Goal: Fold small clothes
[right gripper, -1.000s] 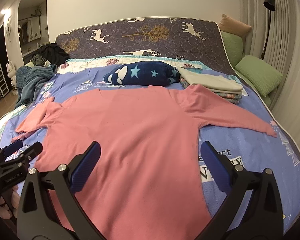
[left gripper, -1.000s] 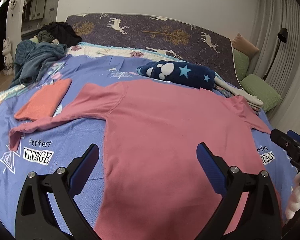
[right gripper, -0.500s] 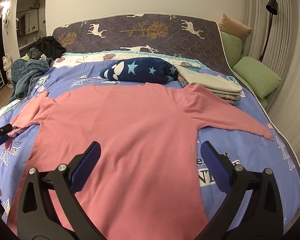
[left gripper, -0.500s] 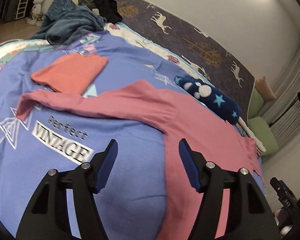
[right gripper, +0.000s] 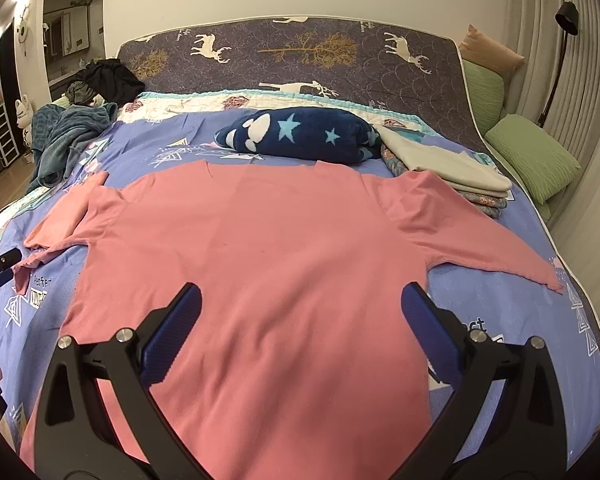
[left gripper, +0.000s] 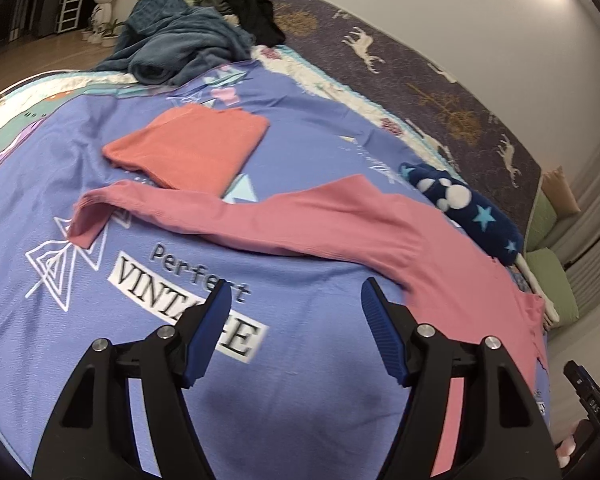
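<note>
- A pink top (right gripper: 260,264) is spread flat on the bed (left gripper: 40,184), front down or up cannot be told.
- Both sleeves are stretched out to the sides, and nothing on the top is folded yet.
- The left claw (left gripper: 296,332) has been swung away from the body of the top and is now aimed at the left sleeve (left gripper: 236,220).
- A second ago the middle of the top was seen between its jaws; now only the purple cover with the printed words is seen there.
- The left view has also been tipped over to one side, so the claw has been rolled.
- The left jaws were pulled narrower and are now opening a little again; nothing is held between them.
- The sleeve is near the left claw but is not touched yet.
- The right claw (right gripper: 300,320) has hardly been moved; it is held over the lower part of the top.
- Its jaws are wide apart, and no cloth is pinched.
- An orange piece (left gripper: 192,148), already folded, is seen just beyond the left sleeve.
- It is judged that the sleeve is to be picked up next and laid over the body of the top.
- The sleeve end (left gripper: 86,224) is curled over, so it may need to be smoothed first.
</note>
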A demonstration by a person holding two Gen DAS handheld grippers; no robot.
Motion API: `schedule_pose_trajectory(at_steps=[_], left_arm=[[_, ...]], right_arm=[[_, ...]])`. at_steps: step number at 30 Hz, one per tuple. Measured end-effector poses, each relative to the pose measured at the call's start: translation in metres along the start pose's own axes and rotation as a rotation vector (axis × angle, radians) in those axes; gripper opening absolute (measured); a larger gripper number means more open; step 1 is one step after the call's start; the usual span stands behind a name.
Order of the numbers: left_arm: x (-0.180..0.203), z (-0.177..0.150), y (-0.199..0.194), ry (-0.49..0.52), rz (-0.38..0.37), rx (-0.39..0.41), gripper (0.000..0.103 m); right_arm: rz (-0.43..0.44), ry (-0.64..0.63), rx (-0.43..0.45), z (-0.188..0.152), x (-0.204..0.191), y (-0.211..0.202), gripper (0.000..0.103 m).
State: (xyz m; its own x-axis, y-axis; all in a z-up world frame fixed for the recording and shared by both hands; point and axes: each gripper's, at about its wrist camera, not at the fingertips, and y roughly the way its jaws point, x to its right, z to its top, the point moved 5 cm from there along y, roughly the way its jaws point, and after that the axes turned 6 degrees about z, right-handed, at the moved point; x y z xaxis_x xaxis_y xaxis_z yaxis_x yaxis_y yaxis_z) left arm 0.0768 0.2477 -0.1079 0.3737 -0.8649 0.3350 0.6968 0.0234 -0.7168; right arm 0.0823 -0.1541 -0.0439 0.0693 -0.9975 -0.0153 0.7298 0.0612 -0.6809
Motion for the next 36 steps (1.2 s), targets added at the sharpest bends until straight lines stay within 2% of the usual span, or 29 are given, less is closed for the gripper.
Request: schedule_pose_trajectory(at_steps=[3,5,8,9,13,14,16,17,18,19,21,23,25,26,27,28,32,34,36], left_arm=[[-0.024,0.005,0.020,-0.033,0.035,-0.041,0.076],[-0.050,0.010,0.038,-0.110,0.055,-0.084,0.076],[-0.098,0.020,0.070,-0.326,0.047,-0.159,0.076],[-0.115,0.024,0.084,-0.418,0.008,-0.185,0.076],[-0.147,0.038,0.113,-0.579,-0.001,-0.234,0.076],[-0.154,0.041,0.118,-0.608,0.012,-0.232,0.070],[-0.170,0.050,0.126,-0.670,0.013,-0.197,0.045],[-0.173,0.054,0.126,-0.687,0.003,-0.183,0.022],[-0.177,0.058,0.125,-0.713,-0.018,-0.164,0.012],[-0.176,0.063,0.121,-0.724,-0.031,-0.145,0.006],[-0.162,0.081,0.103,-0.663,-0.029,-0.080,0.005],[-0.130,0.102,0.082,-0.525,-0.027,0.000,0.005],[-0.066,0.123,0.052,-0.330,-0.081,0.072,0.005],[-0.041,0.128,0.043,-0.267,-0.112,0.092,0.005],[0.008,0.131,0.026,-0.147,-0.177,0.118,0.005],[0.042,0.131,0.016,-0.071,-0.219,0.128,0.005],[0.175,0.087,-0.014,0.262,-0.389,0.129,0.005],[0.237,0.043,-0.014,0.444,-0.439,0.102,0.013],[0.279,-0.009,-0.004,0.624,-0.434,0.066,0.051]], right_arm=[[-0.010,-0.002,-0.014,0.000,0.000,0.006,0.101],[-0.017,-0.004,-0.023,-0.001,0.001,0.010,0.101],[-0.021,-0.005,-0.028,-0.001,0.004,0.012,0.101],[-0.023,-0.004,-0.028,-0.001,0.005,0.012,0.101],[-0.027,0.014,-0.030,0.000,0.009,0.015,0.101],[-0.026,0.020,-0.030,0.000,0.010,0.015,0.101],[-0.024,0.032,-0.032,-0.001,0.012,0.016,0.101],[-0.026,0.034,-0.032,-0.001,0.013,0.016,0.101],[-0.028,0.034,-0.032,-0.001,0.014,0.015,0.101],[-0.031,0.033,-0.031,-0.001,0.015,0.015,0.101],[-0.039,0.029,-0.029,-0.001,0.018,0.015,0.101],[-0.045,0.037,-0.029,0.000,0.022,0.017,0.101],[-0.039,0.053,-0.027,0.001,0.025,0.017,0.101],[-0.036,0.063,-0.026,0.001,0.027,0.018,0.101],[-0.033,0.073,-0.024,0.001,0.029,0.018,0.101],[-0.031,0.084,-0.022,0.000,0.031,0.017,0.101],[-0.038,0.119,-0.027,-0.006,0.043,0.016,0.101],[-0.049,0.137,-0.035,-0.011,0.052,0.015,0.101],[-0.061,0.157,-0.042,-0.015,0.062,0.013,0.101]])
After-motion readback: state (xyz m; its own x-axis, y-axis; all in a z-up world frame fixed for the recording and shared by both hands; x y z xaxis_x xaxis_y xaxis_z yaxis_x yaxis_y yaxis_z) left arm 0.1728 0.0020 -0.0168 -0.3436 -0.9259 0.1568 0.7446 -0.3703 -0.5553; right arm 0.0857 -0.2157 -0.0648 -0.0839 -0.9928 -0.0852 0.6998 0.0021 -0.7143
